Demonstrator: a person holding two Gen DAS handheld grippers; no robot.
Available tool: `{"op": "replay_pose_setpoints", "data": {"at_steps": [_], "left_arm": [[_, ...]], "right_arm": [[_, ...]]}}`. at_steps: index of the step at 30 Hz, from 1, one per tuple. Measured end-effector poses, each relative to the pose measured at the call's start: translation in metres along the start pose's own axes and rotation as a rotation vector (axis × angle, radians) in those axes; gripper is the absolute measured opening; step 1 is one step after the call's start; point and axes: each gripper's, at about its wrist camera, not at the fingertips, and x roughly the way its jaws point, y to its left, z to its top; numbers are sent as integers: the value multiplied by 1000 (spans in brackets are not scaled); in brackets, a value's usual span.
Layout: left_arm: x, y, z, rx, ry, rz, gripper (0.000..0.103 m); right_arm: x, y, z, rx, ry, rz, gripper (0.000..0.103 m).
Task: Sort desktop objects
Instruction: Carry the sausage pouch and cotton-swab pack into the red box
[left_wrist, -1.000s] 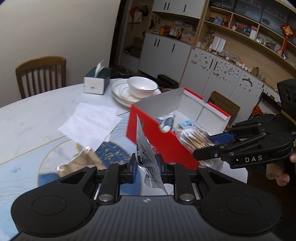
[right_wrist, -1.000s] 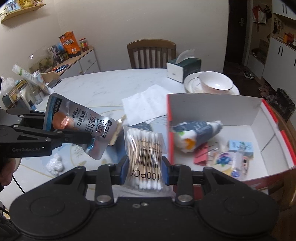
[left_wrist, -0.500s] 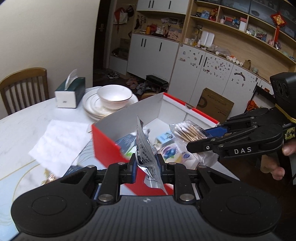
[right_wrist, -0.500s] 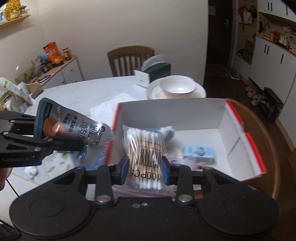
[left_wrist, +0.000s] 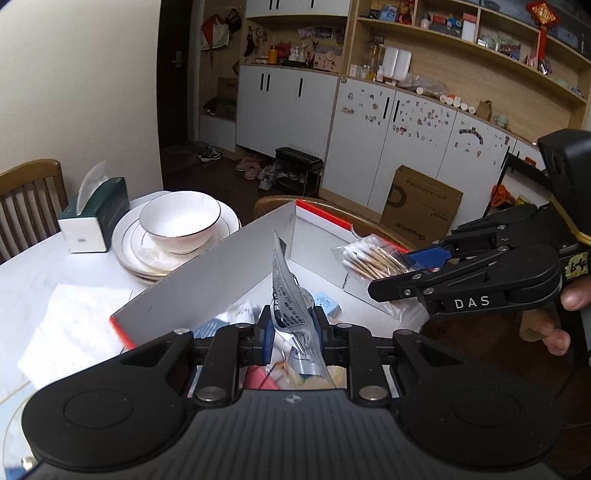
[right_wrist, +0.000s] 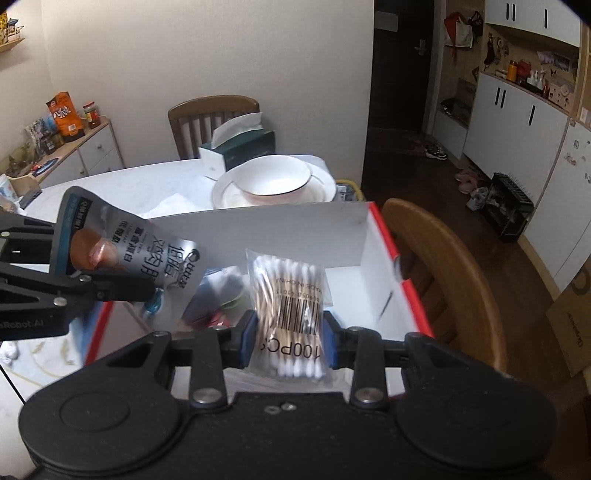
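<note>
Box: red-edged cardboard box (right_wrist: 384, 236), white inside, on white table (left_wrist: 33, 266); both grippers hang above it.
L gripper: (left_wrist: 291, 328) clamped on silver foil pouch (left_wrist: 286, 291), held edge-on in own cam; in R cam the pouch (right_wrist: 125, 243) shows printed face w/ food photo, over box's left wall.
R gripper: (right_wrist: 288, 332) clamped on clear bag of cotton swabs (right_wrist: 286, 295), barcode + "100PCS" print; in L cam the bag (left_wrist: 369, 258) sits over box's far-right side.
Box contents: small light-blue carton (left_wrist: 327, 304), a pink item low in L cam, other packets mostly hidden behind pouch and fingers; can't ID them.
In the way: pouch + L fingers block most of box floor in L cam; swab bag blocks box centre in R cam.
Around: stack of white plates (left_wrist: 129, 243) w/ 1 white bowl (left_wrist: 181, 221) on top, just behind box's back wall; green tissue box (left_wrist: 98, 218) beside plates; white paper sheet (left_wrist: 70, 325) on table, left of box.
Chairs: 2 wooden, one behind table (right_wrist: 212, 122), one touching or just beside box's right side (right_wrist: 454, 266).
Floor: 1 brown carton (left_wrist: 421, 210) against white cabinets (left_wrist: 288, 107); shoes near the doorway.
Count: 2 grippers, 2 held items, 1 box, 1 bowl, 1 tissue box, 2 chairs.
</note>
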Motion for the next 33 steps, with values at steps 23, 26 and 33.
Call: {"op": "replay_pose_setpoints", "data": {"at_steps": [23, 26, 33], "left_arm": [[84, 11, 5, -13, 132, 29, 19], [88, 12, 2, -13, 149, 27, 19], [96, 16, -3, -20, 196, 33, 19]], "right_arm": [[68, -20, -4, -10, 147, -14, 34], [73, -20, -8, -20, 171, -13, 34], [83, -17, -16, -33, 212, -16, 34]]}}
